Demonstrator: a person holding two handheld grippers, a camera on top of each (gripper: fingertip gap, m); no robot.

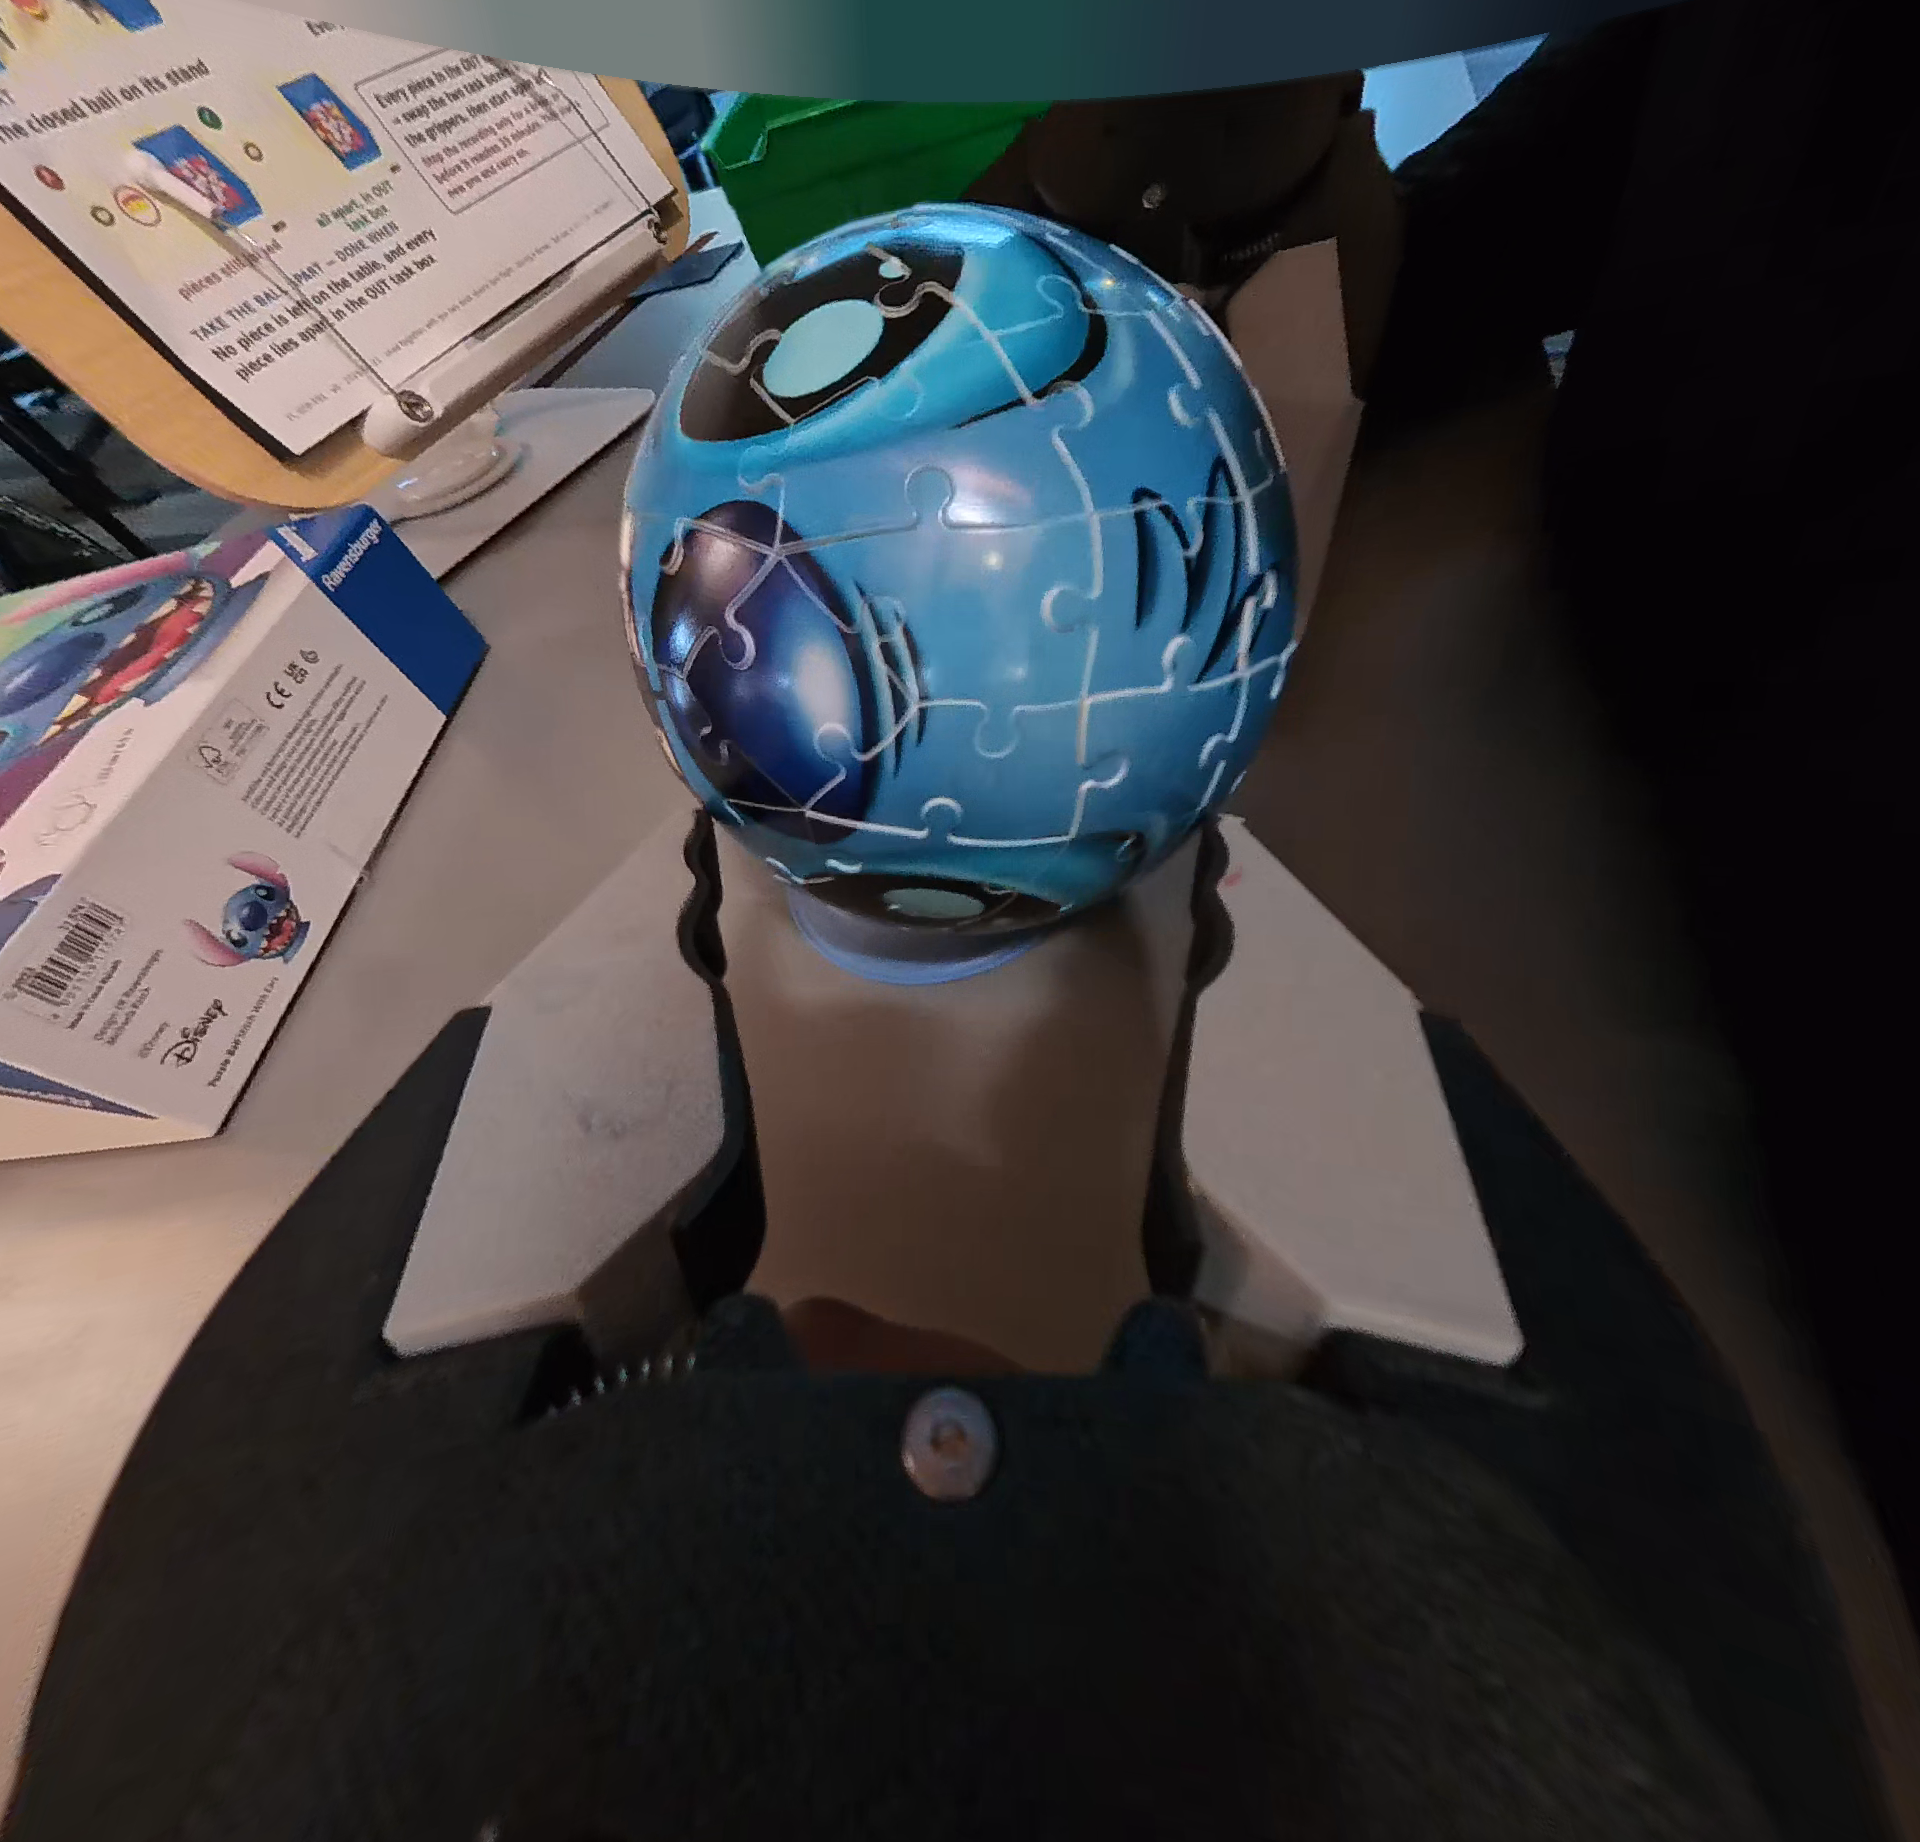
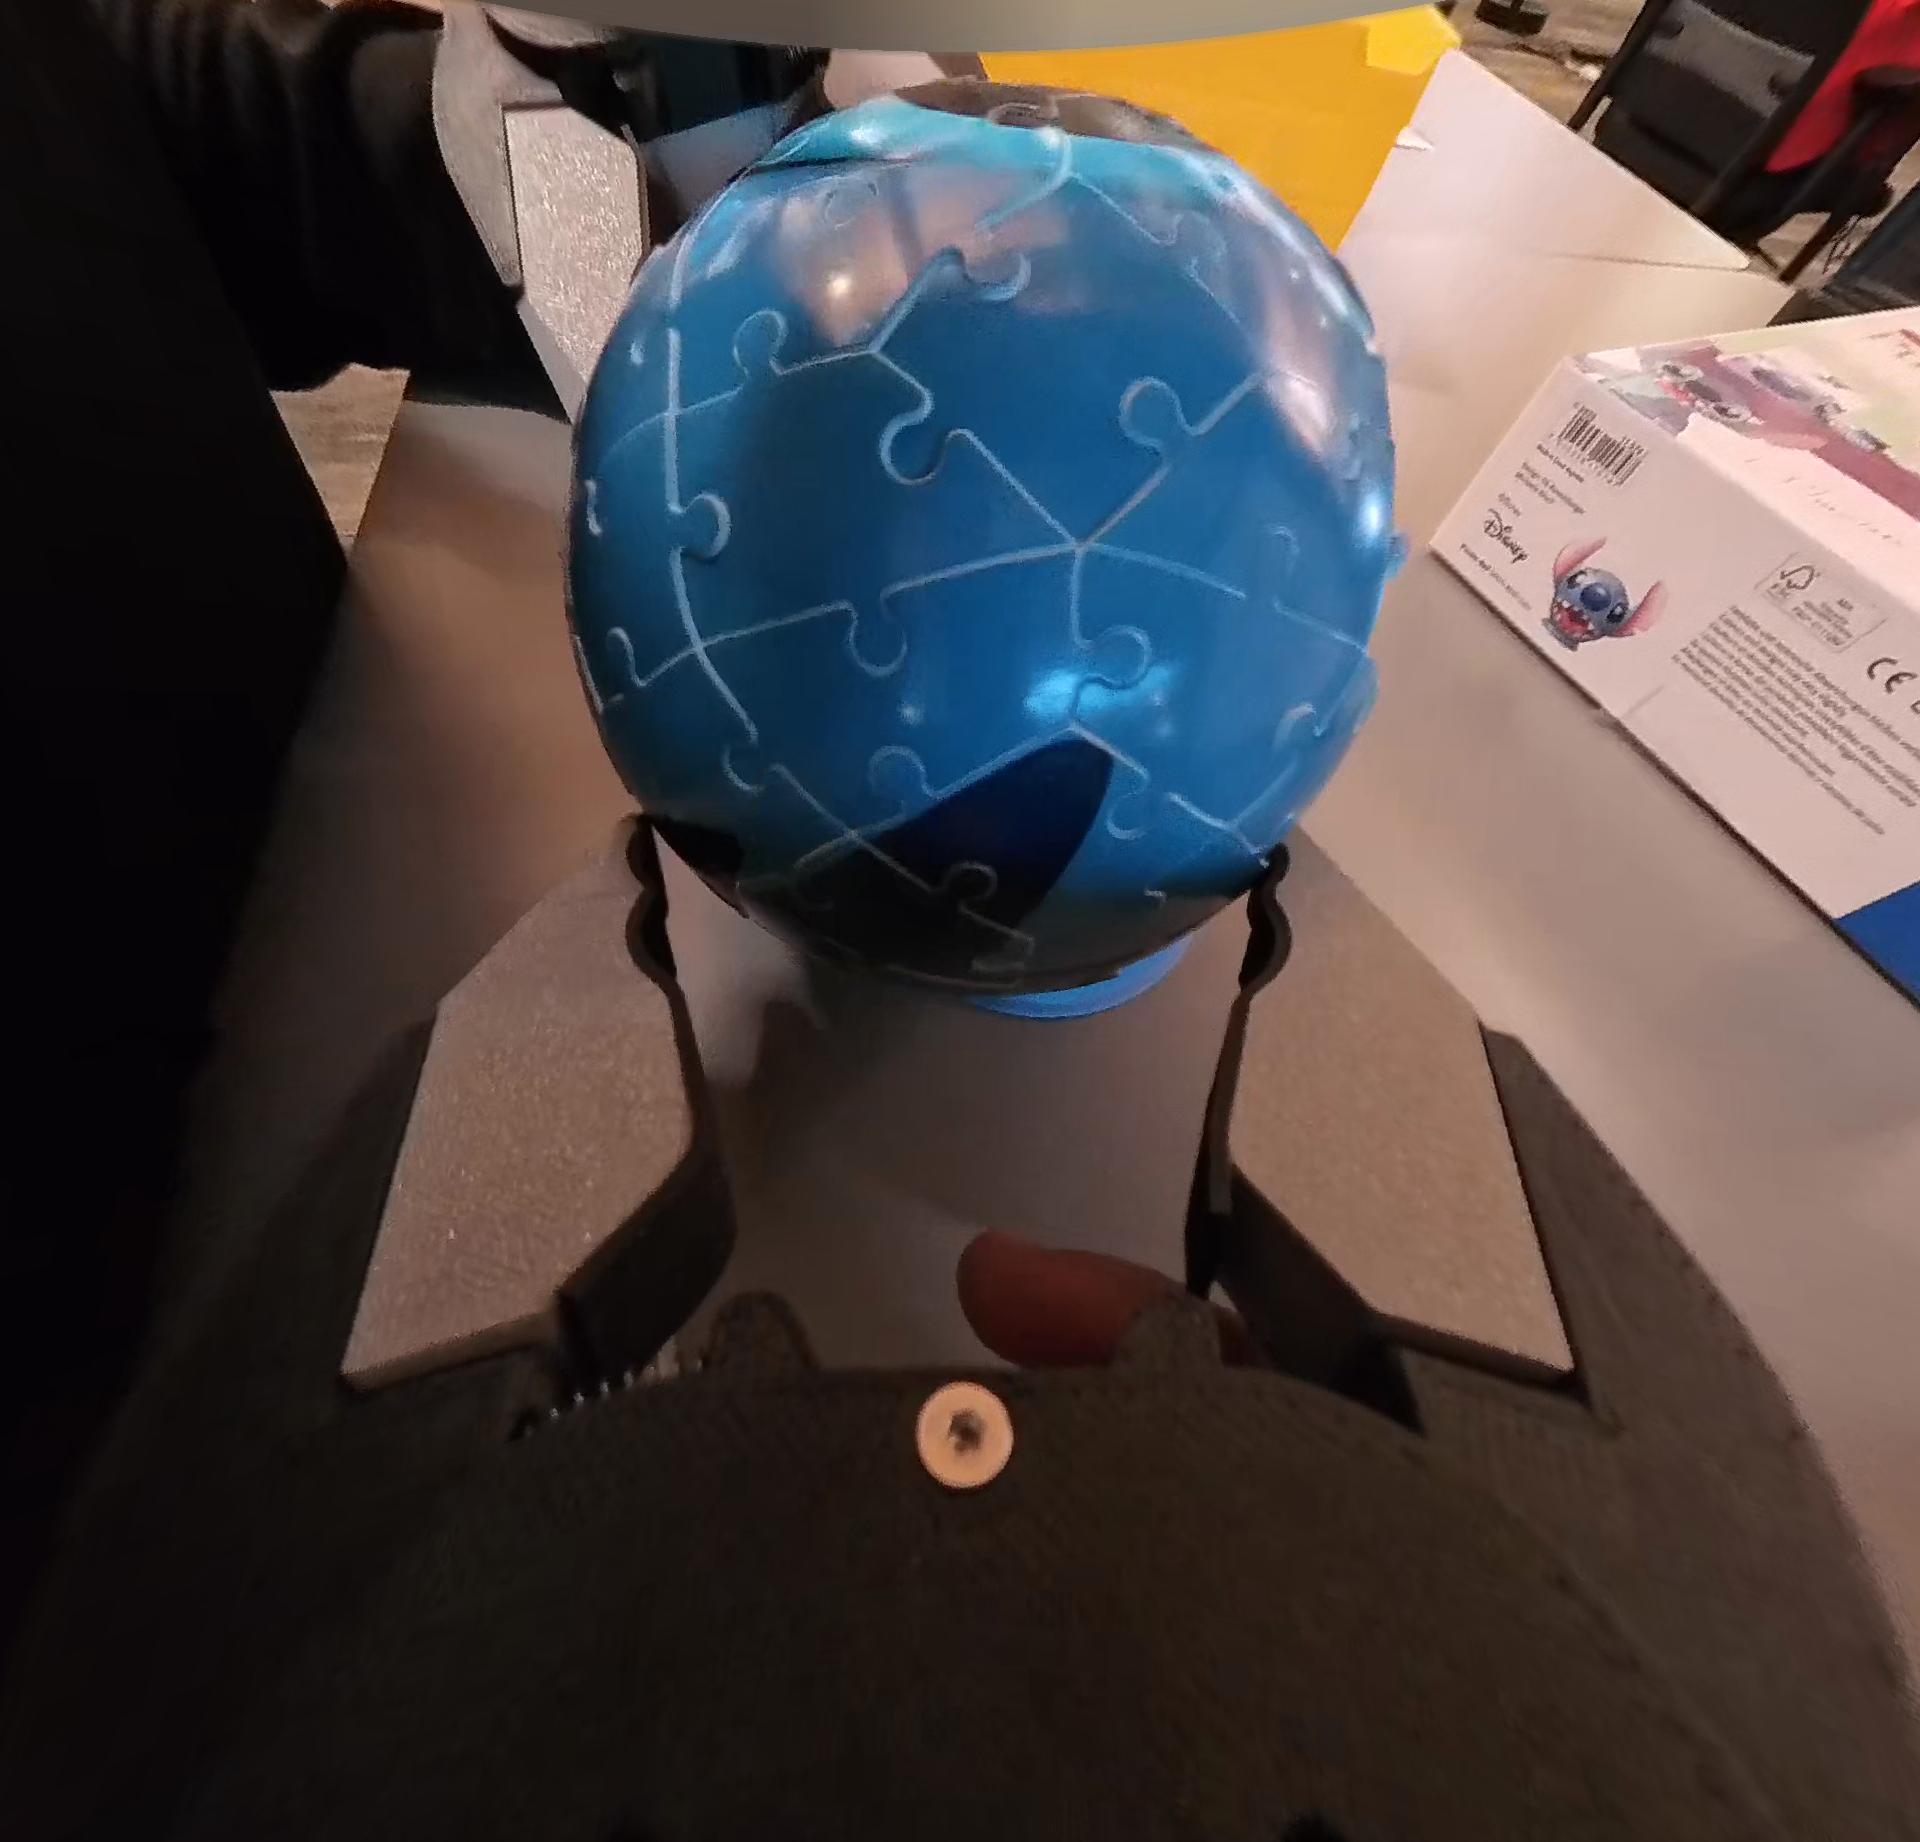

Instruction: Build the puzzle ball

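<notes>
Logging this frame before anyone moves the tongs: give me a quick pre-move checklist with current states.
1. Puzzle ball closed, no gaps on visible sides: ok; its far sides cannot tell.
2. Ball seated on its blue stand: ok.
3. Left tongs open, fingertips flanking the ball's lower part: ok; contact cannot tell.
4. Right tongs open, fingertips at the ball's lower edge: ok; contact cannot tell.
5. No loose pieces on visible table: ok.
6. Puzzle box clear of ball: ok.
</notes>
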